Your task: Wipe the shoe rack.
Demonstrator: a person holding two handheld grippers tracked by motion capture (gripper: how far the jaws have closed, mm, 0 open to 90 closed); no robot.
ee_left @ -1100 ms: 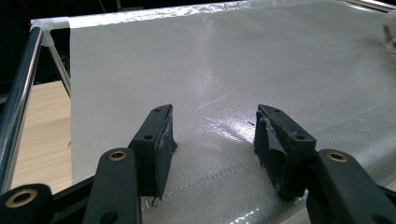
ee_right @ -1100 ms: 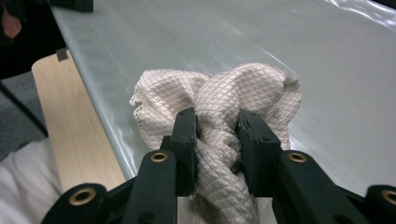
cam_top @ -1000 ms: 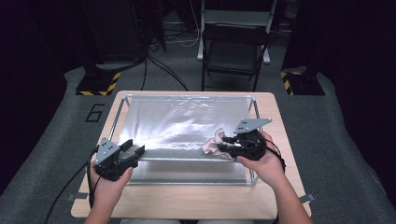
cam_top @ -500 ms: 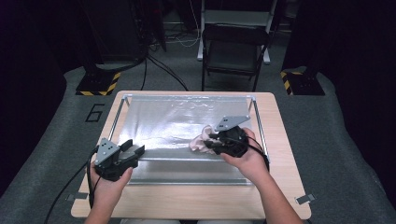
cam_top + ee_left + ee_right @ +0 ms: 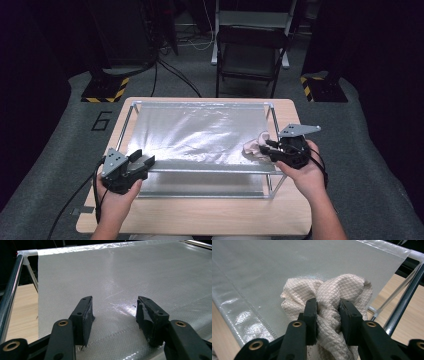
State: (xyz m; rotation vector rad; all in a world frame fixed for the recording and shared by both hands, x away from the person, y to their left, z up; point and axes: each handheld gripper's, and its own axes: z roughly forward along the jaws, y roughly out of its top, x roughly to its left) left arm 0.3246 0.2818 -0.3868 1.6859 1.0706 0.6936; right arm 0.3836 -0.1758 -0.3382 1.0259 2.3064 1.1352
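Progress | your right gripper (image 5: 268,148) had its jaws clenched on the cloth (image 5: 329,302) at the sheet's (image 5: 200,132) right edge | left gripper (image 5: 113,312) released, resting on sheet | wiping seemed partway, most unswept.

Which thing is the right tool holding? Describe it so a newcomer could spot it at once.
Start at the wooden table and the metal frame on it, spanned by a shiny silver sheet. At the sheet's right edge, the right tool is shut on a crumpled cloth. It alone is soft, pale pinkish-beige and diamond-textured.
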